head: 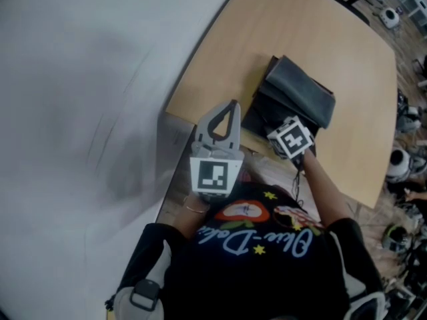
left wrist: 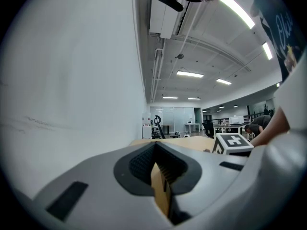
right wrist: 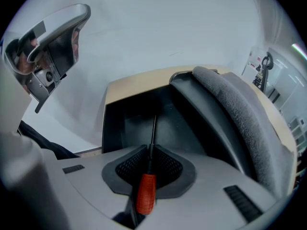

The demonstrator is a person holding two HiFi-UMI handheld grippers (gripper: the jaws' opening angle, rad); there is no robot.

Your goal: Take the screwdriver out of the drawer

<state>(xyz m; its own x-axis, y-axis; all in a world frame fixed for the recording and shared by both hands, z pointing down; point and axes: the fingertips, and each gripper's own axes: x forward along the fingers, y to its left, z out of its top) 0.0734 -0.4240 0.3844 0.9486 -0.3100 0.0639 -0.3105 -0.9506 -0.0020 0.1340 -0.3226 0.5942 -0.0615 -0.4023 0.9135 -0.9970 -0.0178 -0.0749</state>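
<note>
The screwdriver (right wrist: pixel 146 193) has a red handle and a thin dark shaft that points into the black open drawer (right wrist: pixel 129 121). My right gripper (right wrist: pixel 149 151) is shut on it where the shaft meets the handle. In the head view this gripper's marker cube (head: pixel 291 139) sits over the drawer (head: pixel 262 112) at the table's near edge, and the screwdriver is hidden there. My left gripper (head: pixel 225 120) hovers to the left of the drawer above the table's corner, its jaws together with nothing between them (left wrist: pixel 156 153).
A grey felt cover (head: pixel 301 89) lies folded over the far side of the drawer. The wooden table (head: pixel 300 32) stretches beyond it. A white wall (head: pixel 80 79) stands close on the left. Chairs and gear crowd the floor at the right.
</note>
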